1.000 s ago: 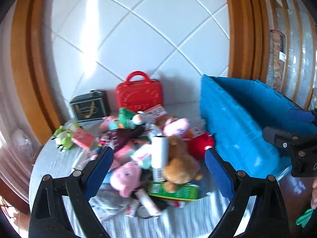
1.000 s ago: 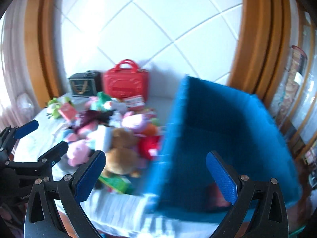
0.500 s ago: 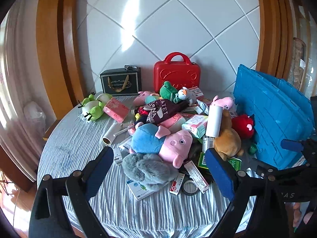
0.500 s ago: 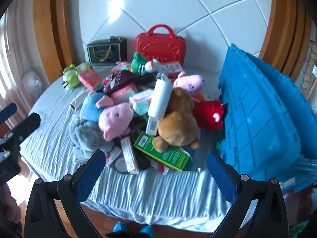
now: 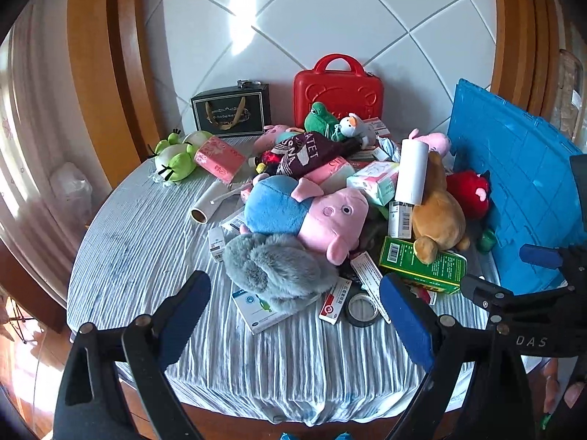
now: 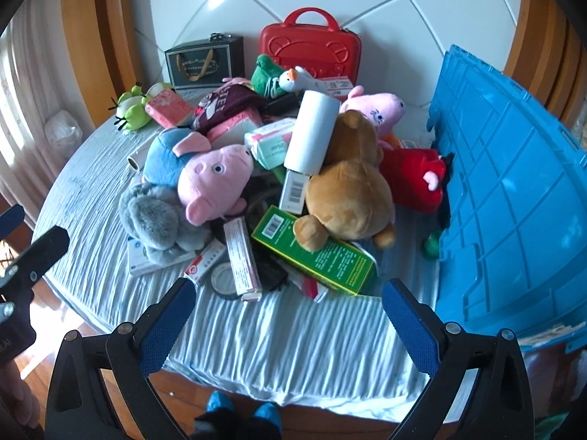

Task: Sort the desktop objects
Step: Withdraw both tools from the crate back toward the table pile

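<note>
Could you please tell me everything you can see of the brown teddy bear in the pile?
The brown plush teddy bear looks soft and short-furred. It lies with its back to the cameras, face hidden, near the blue plastic crate. One foot rests on the green cardboard box; the white paper roll leans against it, and the red plush toy presses its side. Neither gripper touches it.

Left gripper (image 5: 293, 315) wide apart above grey plush (image 5: 275, 267), pig plush (image 5: 312, 216) behind

Bright daylight from left; glare on tiled wall (image 5: 330, 18) (sharp centre); fisheye bends edges.
</note>
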Motion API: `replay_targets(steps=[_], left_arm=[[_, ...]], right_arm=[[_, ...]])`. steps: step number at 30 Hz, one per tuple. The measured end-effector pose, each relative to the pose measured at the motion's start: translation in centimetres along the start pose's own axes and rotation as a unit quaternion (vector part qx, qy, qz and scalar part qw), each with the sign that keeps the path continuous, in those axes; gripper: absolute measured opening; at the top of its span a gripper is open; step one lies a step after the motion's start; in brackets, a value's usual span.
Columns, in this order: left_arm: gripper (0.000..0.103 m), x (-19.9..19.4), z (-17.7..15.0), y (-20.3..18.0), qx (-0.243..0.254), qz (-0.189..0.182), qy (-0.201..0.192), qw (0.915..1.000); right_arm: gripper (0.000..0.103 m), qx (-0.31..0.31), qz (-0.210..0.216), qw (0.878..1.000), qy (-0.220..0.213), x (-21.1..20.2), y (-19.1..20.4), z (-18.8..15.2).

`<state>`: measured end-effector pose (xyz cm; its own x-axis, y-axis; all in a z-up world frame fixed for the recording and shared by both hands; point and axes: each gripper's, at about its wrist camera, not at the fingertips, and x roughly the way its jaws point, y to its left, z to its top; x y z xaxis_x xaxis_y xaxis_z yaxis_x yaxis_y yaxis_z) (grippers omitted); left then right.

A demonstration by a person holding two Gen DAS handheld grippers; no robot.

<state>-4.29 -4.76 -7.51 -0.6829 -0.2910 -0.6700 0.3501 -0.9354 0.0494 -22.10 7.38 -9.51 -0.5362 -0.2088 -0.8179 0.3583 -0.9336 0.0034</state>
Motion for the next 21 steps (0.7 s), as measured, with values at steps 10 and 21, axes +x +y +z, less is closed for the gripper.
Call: replay_targets(steps=[10,21], left_arm=[[0.095,2.2,0.0,2.5,0.005,-0.013,0.008,0.9999],[0.095,5.2,2.3,9.1,0.047,-0.054,0.0,0.9974]], right_arm=[[0.103,0.006,-0.01,1.0,0.012,0.9,2.0,0.7],[0.103,0.055,-0.037,0.998,0.01,2.1,7.9,3.4]])
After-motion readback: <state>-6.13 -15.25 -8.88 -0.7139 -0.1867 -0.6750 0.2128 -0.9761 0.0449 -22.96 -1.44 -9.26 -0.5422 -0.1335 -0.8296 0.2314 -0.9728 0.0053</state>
